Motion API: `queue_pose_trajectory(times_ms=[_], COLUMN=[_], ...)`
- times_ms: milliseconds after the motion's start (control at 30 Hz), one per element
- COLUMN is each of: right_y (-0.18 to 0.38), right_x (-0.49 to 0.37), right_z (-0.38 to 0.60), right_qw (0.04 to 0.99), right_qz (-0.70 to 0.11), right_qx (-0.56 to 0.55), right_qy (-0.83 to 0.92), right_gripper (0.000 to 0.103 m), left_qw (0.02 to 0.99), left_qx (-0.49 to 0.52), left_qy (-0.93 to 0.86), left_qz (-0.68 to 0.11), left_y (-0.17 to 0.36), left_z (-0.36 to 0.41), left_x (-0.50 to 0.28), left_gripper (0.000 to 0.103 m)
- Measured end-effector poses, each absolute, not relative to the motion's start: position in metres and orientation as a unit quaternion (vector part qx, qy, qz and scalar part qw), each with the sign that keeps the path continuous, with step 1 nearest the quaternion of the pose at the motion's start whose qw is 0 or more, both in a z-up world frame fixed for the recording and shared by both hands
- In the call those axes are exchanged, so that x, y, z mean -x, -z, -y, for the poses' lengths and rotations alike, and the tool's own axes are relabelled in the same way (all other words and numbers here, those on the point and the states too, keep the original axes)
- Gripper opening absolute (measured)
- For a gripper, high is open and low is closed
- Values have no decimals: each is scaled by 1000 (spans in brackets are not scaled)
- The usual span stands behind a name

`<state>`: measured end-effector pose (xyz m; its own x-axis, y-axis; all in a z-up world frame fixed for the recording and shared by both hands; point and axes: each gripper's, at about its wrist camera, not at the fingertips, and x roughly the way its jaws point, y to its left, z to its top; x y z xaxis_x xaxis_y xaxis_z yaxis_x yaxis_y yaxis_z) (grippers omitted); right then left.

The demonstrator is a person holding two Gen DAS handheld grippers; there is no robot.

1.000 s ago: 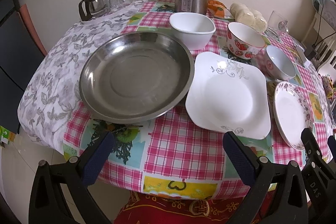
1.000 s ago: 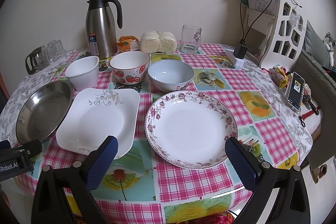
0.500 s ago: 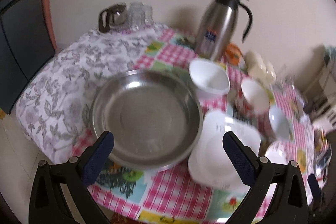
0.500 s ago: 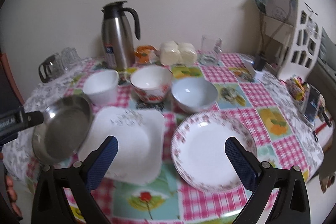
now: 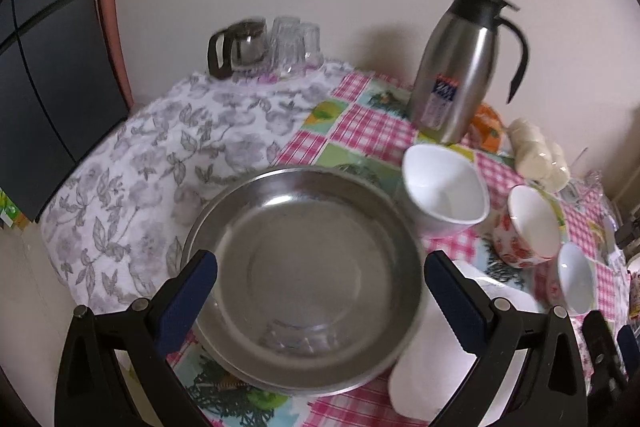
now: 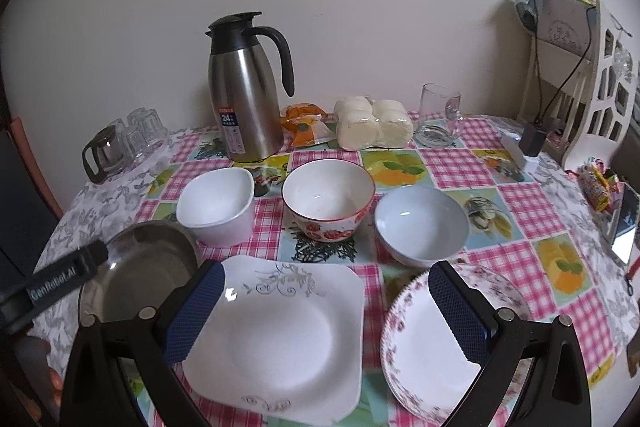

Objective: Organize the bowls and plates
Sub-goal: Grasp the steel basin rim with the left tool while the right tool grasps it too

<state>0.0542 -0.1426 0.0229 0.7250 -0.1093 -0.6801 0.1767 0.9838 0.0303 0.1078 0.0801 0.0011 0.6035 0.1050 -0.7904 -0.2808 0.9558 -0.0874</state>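
On the table (image 6: 516, 223), left to right, we count three plates in the near row: one steel plate (image 6: 144, 267), one square white plate (image 6: 280, 331) touching its right edge, one round floral-rimmed plate (image 6: 424, 355) just beside that; behind them, three bowls: one squarish white bowl (image 6: 218, 205), one strawberry bowl (image 6: 328, 201), one pale blue bowl (image 6: 420, 225), standing apart in a line; along the wall we list one glass pot (image 6: 102, 153), a cluster of upturned tumblers (image 6: 144, 131) whose number we cannot fix, one steel flask (image 6: 246, 95), one orange packet (image 6: 302, 121), one pack of white buns (image 6: 374, 123), one glass mug (image 6: 440, 115); two grippers, both empty; our left gripper (image 5: 320, 301) hangs over the steel plate (image 5: 308, 275) with jaws spread wide, gripping nothing; our right gripper (image 6: 326, 311) hangs over the square plate's right part, jaws likewise spread, gripping nothing.
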Motion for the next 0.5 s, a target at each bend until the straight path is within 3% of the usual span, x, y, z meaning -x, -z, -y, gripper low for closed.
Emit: queue_pose_trajectory(times_ms=[300,500], right_y=[11,32], right_x=[-80,-85], right_z=[128,86], right_qw=[921,913], right_qz=[-382,-406], right_qx=[-58,-39], right_qy=[45,-21], right_gripper=[103,98], left_qw=[858,834], left_qx=[174,200], left_qy=[-127,-137], left_qz=[-466,-496], left_y=[32,57], left_z=[-139,-162], left_x=[-112,-114], left_gripper=[101,80])
